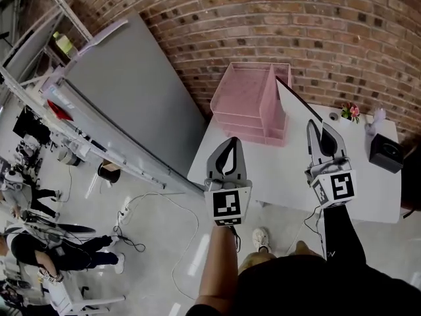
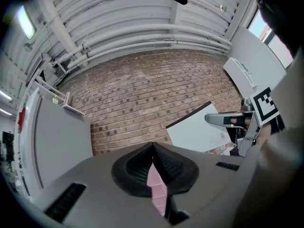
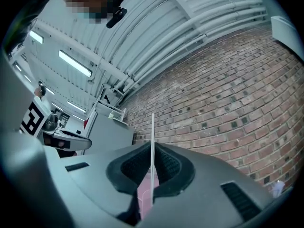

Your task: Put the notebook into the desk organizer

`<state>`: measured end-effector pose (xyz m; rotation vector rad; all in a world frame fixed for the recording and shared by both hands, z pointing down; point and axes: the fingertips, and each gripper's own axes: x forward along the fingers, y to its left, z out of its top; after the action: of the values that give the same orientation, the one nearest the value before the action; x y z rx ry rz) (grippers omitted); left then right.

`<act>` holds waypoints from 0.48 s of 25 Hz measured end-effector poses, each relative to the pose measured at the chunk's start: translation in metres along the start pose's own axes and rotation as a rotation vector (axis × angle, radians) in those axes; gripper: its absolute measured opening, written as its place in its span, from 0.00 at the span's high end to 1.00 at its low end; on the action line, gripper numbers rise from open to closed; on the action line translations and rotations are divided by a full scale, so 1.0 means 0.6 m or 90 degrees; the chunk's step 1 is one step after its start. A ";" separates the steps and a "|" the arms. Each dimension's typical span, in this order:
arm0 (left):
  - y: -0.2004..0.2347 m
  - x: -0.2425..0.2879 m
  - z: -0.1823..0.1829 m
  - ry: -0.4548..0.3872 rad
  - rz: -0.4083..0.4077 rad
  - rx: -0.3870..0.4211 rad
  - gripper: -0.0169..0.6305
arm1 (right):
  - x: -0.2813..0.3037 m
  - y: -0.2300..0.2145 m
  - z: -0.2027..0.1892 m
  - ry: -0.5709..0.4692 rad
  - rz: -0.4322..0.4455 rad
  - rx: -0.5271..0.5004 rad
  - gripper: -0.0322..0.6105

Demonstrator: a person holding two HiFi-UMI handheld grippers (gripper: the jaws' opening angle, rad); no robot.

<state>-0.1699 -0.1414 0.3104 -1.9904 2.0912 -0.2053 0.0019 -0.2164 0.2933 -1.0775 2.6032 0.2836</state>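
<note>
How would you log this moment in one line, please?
right gripper: shut on notebook | left gripper: shut, empty | desk organizer: notebook not yet in

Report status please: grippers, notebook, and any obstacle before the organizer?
Left gripper shut, empty. Right gripper shut on notebook. Notebook not yet in desk organizer. Nothing seen between them.

Left gripper (image 2: 153, 145): jaws tip to tip, nothing betw. them. Thru the slit under the tips, a sliver of the pink organizer (image 2: 157, 190). Straight ahead, brick wall (image 2: 142, 94), filling the middle. Right of centre, white notebook (image 2: 194, 129) w/ dark top edge, tilted, up in front of the bricks. The right gripper (image 2: 211, 119) pinches it from the right side. Far left, a grey board (image 2: 57, 141) against the wall. Up top, ribbed ceiling (image 2: 142, 13) w/ pipes running across.
</note>
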 end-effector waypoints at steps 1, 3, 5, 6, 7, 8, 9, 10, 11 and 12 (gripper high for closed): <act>0.010 0.011 -0.002 -0.003 -0.007 0.002 0.95 | 0.013 0.002 -0.002 -0.001 -0.007 0.000 0.91; 0.028 0.033 -0.009 -0.006 -0.021 0.003 0.95 | 0.038 0.008 -0.008 -0.003 -0.020 -0.001 0.91; 0.045 0.054 -0.018 -0.010 -0.037 0.003 0.95 | 0.061 0.013 -0.015 -0.004 -0.032 -0.005 0.91; 0.053 0.064 -0.022 -0.012 -0.045 0.002 0.95 | 0.072 0.015 -0.019 -0.004 -0.040 -0.007 0.91; 0.060 0.074 -0.026 -0.014 -0.054 0.001 0.95 | 0.082 0.017 -0.023 -0.004 -0.048 -0.010 0.91; 0.067 0.082 -0.030 -0.016 -0.062 0.000 0.95 | 0.091 0.019 -0.027 -0.003 -0.057 -0.012 0.91; 0.075 0.091 -0.034 -0.017 -0.071 -0.001 0.95 | 0.099 0.020 -0.030 -0.002 -0.065 -0.015 0.91; 0.082 0.099 -0.038 -0.019 -0.078 -0.001 0.95 | 0.107 0.021 -0.034 -0.001 -0.073 -0.017 0.91; 0.089 0.106 -0.042 -0.021 -0.085 -0.002 0.95 | 0.114 0.022 -0.037 -0.001 -0.081 -0.019 0.91; 0.096 0.112 -0.046 -0.023 -0.090 -0.003 0.95 | 0.120 0.023 -0.040 -0.001 -0.088 -0.022 0.91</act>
<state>-0.2352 -0.2067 0.3161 -2.1306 1.9320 -0.1884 -0.0613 -0.2609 0.2910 -1.2619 2.5163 0.2971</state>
